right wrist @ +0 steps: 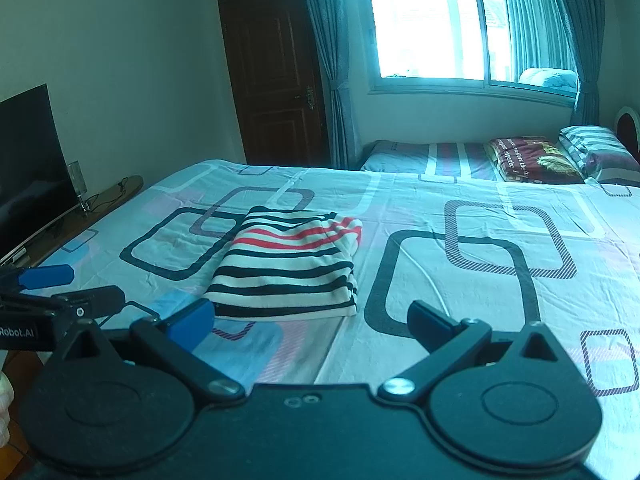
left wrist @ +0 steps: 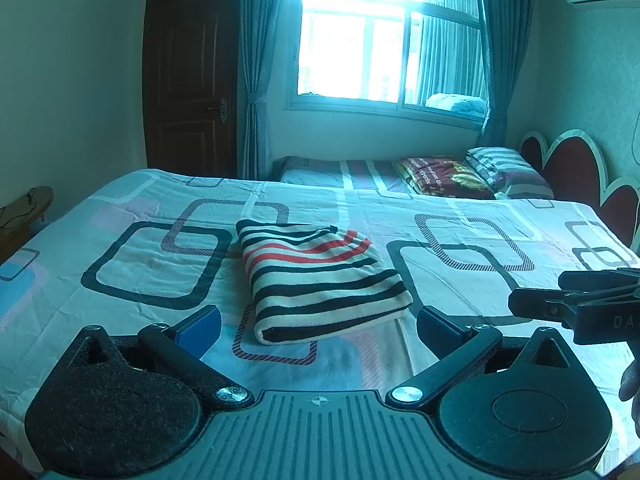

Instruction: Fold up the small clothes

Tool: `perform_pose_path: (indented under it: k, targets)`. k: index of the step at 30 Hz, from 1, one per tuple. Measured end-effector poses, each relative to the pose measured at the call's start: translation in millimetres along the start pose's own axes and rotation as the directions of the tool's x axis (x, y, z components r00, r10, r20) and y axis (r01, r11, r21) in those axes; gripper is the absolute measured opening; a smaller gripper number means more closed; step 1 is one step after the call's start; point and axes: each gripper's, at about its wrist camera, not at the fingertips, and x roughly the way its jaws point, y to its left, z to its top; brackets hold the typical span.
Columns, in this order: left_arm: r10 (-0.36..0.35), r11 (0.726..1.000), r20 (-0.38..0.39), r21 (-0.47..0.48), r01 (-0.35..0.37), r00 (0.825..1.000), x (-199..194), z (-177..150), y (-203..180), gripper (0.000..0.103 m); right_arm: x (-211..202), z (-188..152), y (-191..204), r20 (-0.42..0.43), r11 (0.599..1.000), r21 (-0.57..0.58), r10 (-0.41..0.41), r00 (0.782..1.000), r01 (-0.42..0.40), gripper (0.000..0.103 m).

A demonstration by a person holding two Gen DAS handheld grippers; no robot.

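A small striped garment (left wrist: 320, 280), white with black and red stripes, lies folded into a neat rectangle on the bed; it also shows in the right wrist view (right wrist: 290, 266). My left gripper (left wrist: 318, 326) is open and empty, held just in front of the garment's near edge. My right gripper (right wrist: 310, 324) is open and empty, near the garment's near right corner. The right gripper also shows at the right edge of the left wrist view (left wrist: 576, 304). The left gripper shows at the left edge of the right wrist view (right wrist: 60, 292).
The bed sheet (left wrist: 140, 260) is pale with rounded square patterns. Pillows and a folded blanket (left wrist: 448, 176) lie at the far end by a red headboard (left wrist: 572, 168). A TV (right wrist: 32, 168) stands on a stand left of the bed. A door (right wrist: 276, 72) and window (right wrist: 428, 28) are behind.
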Motion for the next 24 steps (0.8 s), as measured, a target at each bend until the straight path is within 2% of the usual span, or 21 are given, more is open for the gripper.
perform_pose_path:
  k: [15, 24]
  targets:
    - [-0.009, 1.000, -0.003, 0.004, 0.009, 1.000, 2.4, -1.7, 2.8, 0.103, 3.5, 2.1, 0.5, -0.012, 1.000, -0.016, 0.004, 1.000, -0.004, 0.102]
    - [0.000, 1.000, 0.045, 0.014, 0.000, 0.999, -3.9, -0.3, 2.0, 0.103, 6.3, 4.6, 3.5, -0.014, 0.999, -0.028, 0.018, 1.000, -0.018, 0.102]
